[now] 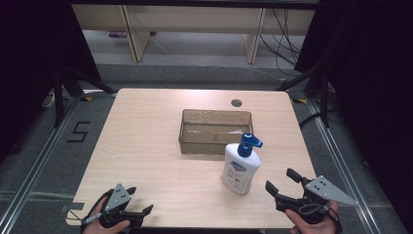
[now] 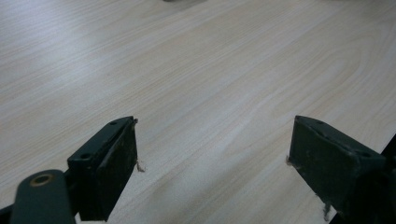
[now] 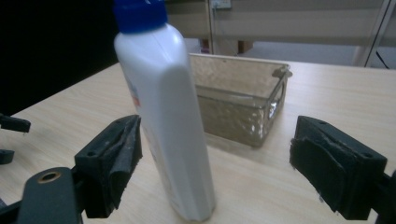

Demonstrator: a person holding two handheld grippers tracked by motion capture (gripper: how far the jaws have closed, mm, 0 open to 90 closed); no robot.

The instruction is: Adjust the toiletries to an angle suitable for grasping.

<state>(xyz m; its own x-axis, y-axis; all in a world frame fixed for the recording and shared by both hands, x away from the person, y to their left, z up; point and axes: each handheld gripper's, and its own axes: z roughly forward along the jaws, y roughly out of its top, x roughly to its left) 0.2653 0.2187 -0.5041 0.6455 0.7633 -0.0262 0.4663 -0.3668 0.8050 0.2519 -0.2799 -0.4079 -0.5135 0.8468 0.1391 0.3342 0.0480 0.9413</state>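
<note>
White plastic pump bottle with blue cap (image 1: 240, 168) upright on pale wooden table (image 1: 146, 146), just in front of clear rectangular glass tray (image 1: 215, 131). Right gripper (image 1: 283, 182) released, jaws wide apart beside bottle. Left gripper (image 1: 141, 202) spread open, empty, at near edge.

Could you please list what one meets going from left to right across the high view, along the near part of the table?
Left gripper → white pump bottle with blue cap → right gripper.
</note>
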